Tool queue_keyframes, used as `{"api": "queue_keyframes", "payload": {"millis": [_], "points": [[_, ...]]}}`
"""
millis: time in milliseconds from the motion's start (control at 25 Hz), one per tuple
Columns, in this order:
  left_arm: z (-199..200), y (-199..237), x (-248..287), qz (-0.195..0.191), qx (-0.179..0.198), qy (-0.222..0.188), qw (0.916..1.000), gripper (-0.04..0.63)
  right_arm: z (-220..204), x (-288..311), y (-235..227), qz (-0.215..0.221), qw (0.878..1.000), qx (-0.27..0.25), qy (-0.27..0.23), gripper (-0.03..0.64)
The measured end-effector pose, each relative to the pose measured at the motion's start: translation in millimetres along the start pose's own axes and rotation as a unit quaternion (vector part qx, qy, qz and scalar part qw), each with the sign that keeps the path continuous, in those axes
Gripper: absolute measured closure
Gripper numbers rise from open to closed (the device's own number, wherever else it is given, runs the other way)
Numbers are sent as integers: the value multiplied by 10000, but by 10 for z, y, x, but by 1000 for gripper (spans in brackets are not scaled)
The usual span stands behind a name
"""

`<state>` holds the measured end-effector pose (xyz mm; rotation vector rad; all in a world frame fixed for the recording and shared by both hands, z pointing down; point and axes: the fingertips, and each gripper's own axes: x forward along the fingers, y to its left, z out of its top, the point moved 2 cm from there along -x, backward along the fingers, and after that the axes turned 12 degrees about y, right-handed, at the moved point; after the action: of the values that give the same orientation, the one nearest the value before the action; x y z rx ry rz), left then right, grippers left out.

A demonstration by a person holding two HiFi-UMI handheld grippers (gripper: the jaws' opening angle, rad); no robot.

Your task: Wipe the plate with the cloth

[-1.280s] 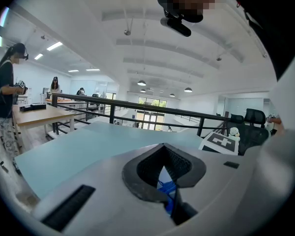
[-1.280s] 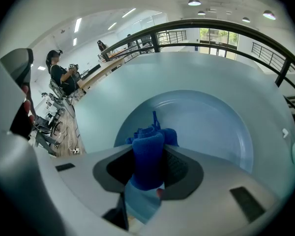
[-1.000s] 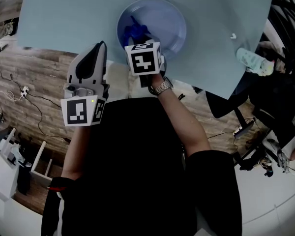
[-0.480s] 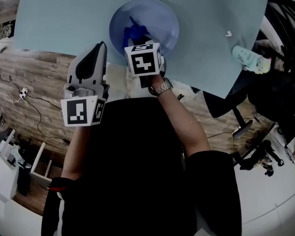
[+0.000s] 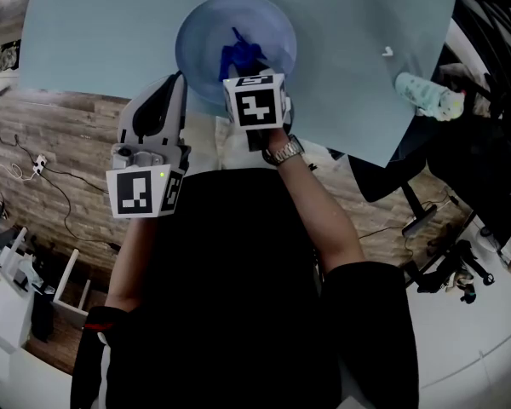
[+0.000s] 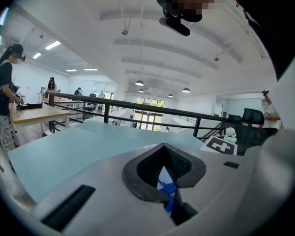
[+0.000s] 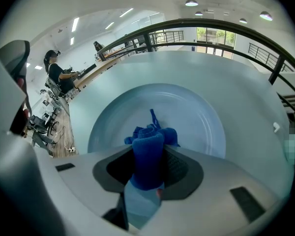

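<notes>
Two fingers of the right gripper (image 7: 147,176) were clamped on a bunched dark blue cloth (image 7: 148,149). Its length ran toward 12 o'clock over the round pale blue plate (image 7: 201,122) on the light blue worktop (image 5: 102,32). The left gripper (image 6: 163,178) hung at the plate's 7 o'clock, fingers closed on nothing.

The plate (image 5: 200,41) sat on the tabletop (image 5: 94,41) close to its near edge. The cloth (image 5: 237,56) lay in the plate, between the jaws of the right gripper (image 7: 148,166). The left gripper (image 5: 172,88) hung to the plate's left, over the tabletop's near edge. A small toy (image 5: 426,95) lay far right.
</notes>
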<state>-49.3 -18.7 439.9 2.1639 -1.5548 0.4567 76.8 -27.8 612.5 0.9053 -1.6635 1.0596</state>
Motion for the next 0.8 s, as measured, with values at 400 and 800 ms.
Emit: {"api": "queue_keyframes", "payload": {"millis": [400,800], "points": [[-27,-117,29,-55,18,4,10000,594,-70,-65,-325,-218,9995,230,24,497],[19,-71,16,-116,60,12,9999,595,-74,-130,-417,-393,9981,469,44,498]]}}
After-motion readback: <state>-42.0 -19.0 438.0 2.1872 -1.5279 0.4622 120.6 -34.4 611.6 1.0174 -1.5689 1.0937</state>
